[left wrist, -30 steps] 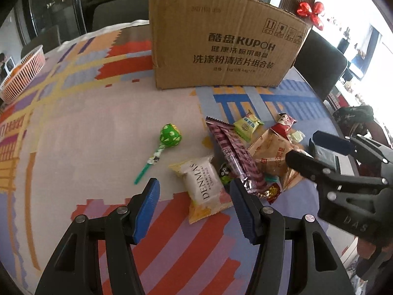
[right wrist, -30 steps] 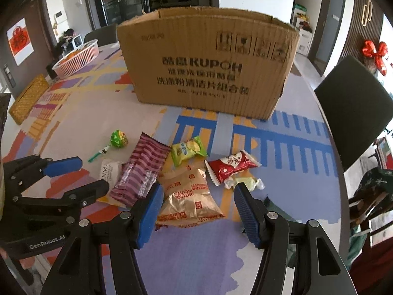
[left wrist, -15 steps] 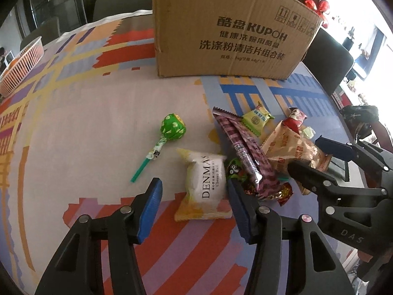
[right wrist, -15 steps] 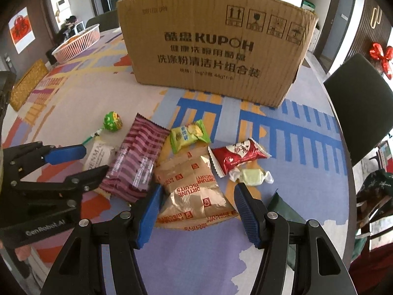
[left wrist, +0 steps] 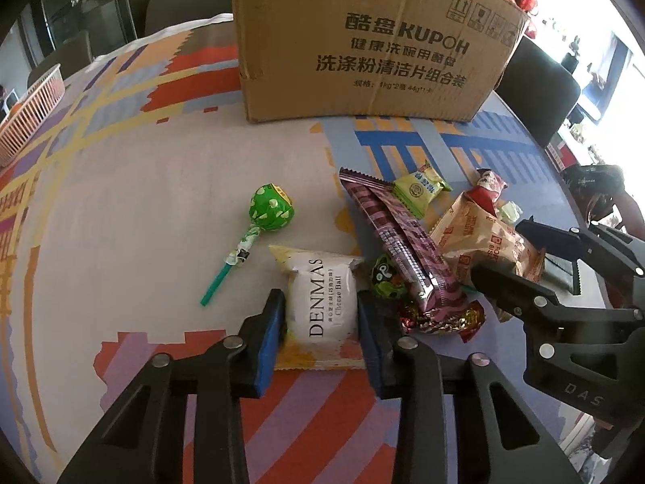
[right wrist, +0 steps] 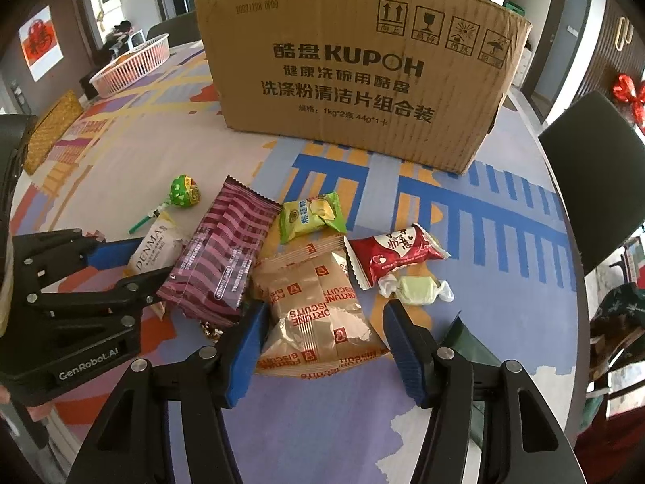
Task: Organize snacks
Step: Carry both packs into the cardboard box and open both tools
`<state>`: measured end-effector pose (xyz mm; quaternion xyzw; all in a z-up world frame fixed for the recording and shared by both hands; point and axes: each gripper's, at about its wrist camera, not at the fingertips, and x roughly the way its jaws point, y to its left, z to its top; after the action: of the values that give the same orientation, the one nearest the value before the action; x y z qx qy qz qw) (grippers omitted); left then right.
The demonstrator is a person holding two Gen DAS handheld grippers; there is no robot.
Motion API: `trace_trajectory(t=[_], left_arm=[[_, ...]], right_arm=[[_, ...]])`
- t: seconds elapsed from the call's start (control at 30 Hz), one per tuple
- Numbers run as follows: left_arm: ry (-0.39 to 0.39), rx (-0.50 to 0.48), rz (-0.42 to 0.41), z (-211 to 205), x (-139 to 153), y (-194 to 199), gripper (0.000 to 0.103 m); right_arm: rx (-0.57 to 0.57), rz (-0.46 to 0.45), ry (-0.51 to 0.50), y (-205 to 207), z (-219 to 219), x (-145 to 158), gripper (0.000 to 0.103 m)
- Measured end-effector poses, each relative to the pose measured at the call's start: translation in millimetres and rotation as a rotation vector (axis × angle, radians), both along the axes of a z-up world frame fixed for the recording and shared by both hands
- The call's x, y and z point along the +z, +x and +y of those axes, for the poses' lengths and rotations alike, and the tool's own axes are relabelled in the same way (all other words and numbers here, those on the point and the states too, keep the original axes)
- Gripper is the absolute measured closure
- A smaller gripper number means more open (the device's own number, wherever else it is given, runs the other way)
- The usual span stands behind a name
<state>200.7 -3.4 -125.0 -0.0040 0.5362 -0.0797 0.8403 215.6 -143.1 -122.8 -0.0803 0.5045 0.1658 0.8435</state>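
Note:
A pile of snacks lies on the patterned table before a KUPOH cardboard box. My left gripper has its blue pads against both sides of the white DENMAS Cheese Ball packet, which lies on the table. My right gripper is open, its fingers either side of the tan Fortune Biscuits bag without touching. A green lollipop and a maroon striped packet lie close by.
A yellow-green packet, a red packet and a pale wrapped candy lie near the bag. A small green candy sits by the DENMAS packet. A white basket stands far left. Dark chairs flank the table's right edge.
Both grippers moved forward and down to the snacks. My left gripper's fingers narrowed onto the DENMAS packet. The right gripper stayed open and came around the biscuit bag.

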Motion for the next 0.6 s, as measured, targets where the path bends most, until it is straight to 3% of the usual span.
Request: trace_trajectory(t=[0.1, 0.13, 0.33, 0.6], left_arm=[[-0.002, 0.01, -0.007, 1, 2, -3, 0.07], [-0.004, 0.013, -0.013, 2, 4, -4, 0.07], [-0.015, 0.032, -0.042, 5, 16, -12, 0.07], [-0.037, 0.022, -0.12, 2, 48, -21, 0.07]], right_arm=[[-0.002, -0.01, 0.004, -1, 0, 2, 0.052], [-0.002, -0.015, 0.007, -2, 0, 3, 0.062], [-0.018, -0.035, 0.019, -9, 0, 9, 0.064], [-0.068, -0.121, 0.048, -21, -10, 41, 0.064]])
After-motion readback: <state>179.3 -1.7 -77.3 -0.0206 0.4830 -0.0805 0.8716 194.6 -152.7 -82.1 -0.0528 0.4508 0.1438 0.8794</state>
